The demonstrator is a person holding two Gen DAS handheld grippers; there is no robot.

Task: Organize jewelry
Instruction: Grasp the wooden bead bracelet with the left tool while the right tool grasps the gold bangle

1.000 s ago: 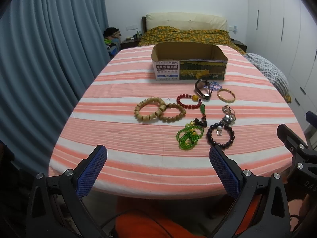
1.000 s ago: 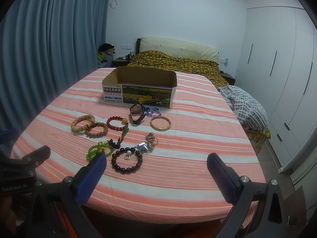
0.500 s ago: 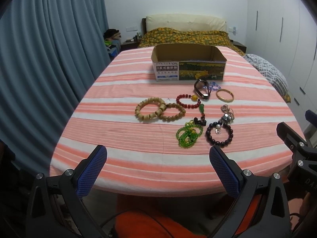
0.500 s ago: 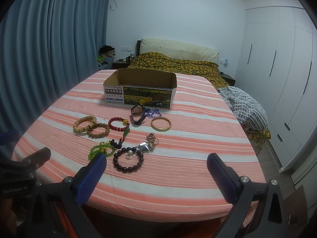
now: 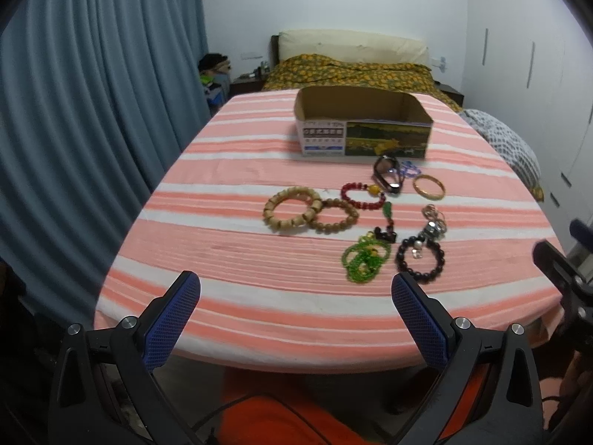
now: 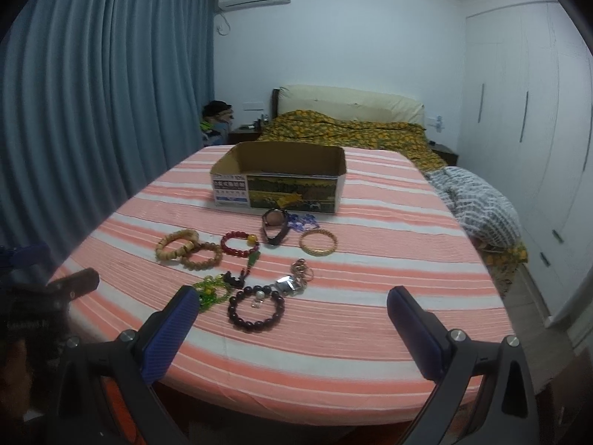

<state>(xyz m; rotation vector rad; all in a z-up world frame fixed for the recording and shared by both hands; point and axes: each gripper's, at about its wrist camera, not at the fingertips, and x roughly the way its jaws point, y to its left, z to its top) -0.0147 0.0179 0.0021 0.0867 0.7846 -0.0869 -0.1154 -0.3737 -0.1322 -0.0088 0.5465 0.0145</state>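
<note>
Several bracelets lie on the striped table (image 5: 229, 259): a pale wooden one (image 5: 292, 209), a brown bead one (image 5: 334, 216), a red one (image 5: 361, 195), a gold bangle (image 5: 428, 186), a green bead strand (image 5: 365, 259) and a dark bead bracelet (image 5: 420, 260) (image 6: 256, 307). A black watch (image 5: 387, 174) lies just in front of an open cardboard box (image 5: 361, 126) (image 6: 280, 181). My left gripper (image 5: 296, 311) hangs open above the near table edge. My right gripper (image 6: 289, 315) is open too, near the dark bracelet.
Blue curtains (image 5: 92, 111) run along the left. A bed with a yellow patterned cover (image 6: 352, 133) lies beyond the table, and white wardrobes (image 6: 526, 129) line the right wall. A keyring cluster (image 5: 433, 222) lies among the bracelets.
Both grippers have risen and tilted up a little, so the table and jewelry sit lower in both views. Nothing on the table has moved.
</note>
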